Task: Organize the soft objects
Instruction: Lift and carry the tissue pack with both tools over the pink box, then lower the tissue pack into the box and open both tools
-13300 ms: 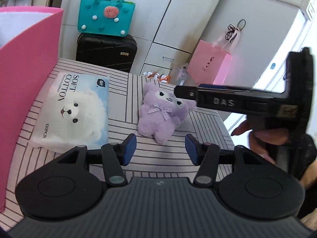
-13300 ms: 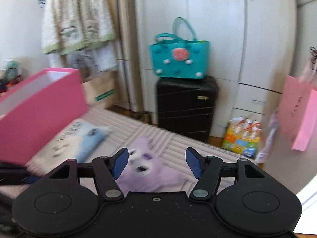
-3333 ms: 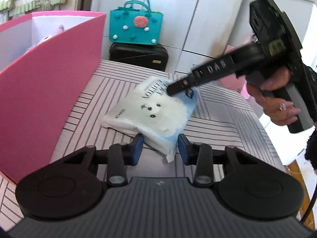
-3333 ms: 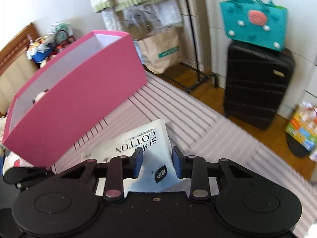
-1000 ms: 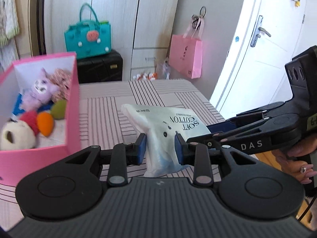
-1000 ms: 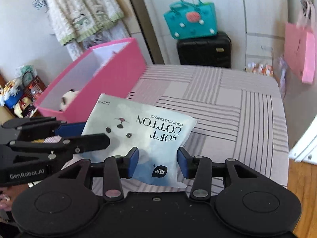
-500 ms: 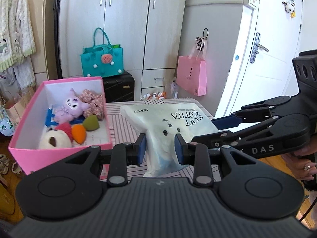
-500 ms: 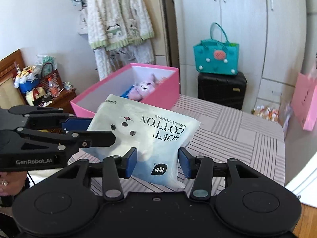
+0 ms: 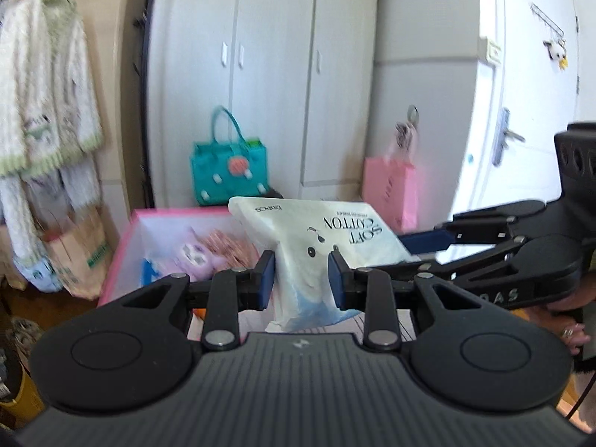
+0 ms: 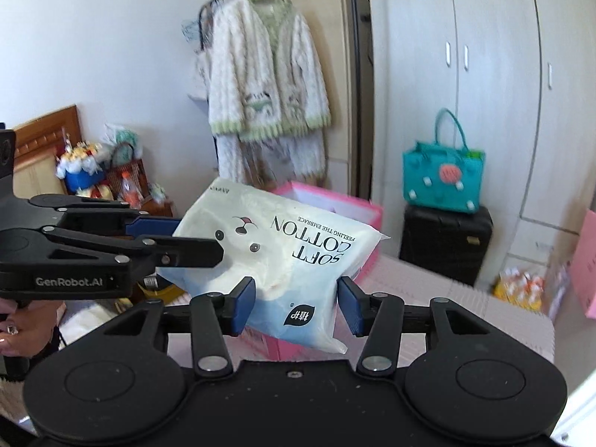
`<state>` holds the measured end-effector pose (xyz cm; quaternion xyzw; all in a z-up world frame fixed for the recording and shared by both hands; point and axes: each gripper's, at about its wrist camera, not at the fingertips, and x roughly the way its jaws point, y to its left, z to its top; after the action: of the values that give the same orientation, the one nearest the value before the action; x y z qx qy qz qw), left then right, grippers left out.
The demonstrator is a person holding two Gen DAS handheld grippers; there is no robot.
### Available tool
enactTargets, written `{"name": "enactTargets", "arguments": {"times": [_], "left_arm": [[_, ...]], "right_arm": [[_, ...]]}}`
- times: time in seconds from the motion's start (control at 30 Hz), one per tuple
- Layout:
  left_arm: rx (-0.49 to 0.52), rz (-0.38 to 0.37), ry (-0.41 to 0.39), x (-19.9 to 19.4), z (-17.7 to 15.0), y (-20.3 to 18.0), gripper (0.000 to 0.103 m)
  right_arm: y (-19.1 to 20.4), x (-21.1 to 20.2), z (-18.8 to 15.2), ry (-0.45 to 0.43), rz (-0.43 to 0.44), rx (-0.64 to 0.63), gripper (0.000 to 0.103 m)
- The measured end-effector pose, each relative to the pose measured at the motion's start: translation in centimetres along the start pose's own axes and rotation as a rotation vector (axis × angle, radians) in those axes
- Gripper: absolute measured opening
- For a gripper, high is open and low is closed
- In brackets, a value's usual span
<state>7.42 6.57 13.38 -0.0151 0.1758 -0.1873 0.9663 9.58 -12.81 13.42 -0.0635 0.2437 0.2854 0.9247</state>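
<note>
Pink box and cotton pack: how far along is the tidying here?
Done: the pink box already holds a purple plush and other soft toys. In hand: the cotton pack is held in the air by both grippers, left and right, in front of the box. Left: getting the pack into the box and letting go.

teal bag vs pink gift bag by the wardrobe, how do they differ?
The teal bag sits on a black suitcase; the pink gift bag hangs beside the door. The teal bag carries white dots and a pink patch; the pink gift bag looks plain. Both have handles.
</note>
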Motion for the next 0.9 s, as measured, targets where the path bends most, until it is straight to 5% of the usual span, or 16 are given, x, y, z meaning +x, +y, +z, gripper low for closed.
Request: {"name": "enactTargets", "arguments": {"times": [0.3, 0.9], "left_arm": [[-0.075, 0.12, -0.011, 2.1, 1.7, 4.9, 0.03], [-0.202, 0.139, 0.261, 9.6, -2.3, 12.1, 0.03]], "right_arm": [[-1.0, 4.4, 3.2, -0.055, 0.125, 0.005, 0.025], [-1.2, 15.0, 1.6, 0.118, 0.148, 0.048, 0.023]]}}
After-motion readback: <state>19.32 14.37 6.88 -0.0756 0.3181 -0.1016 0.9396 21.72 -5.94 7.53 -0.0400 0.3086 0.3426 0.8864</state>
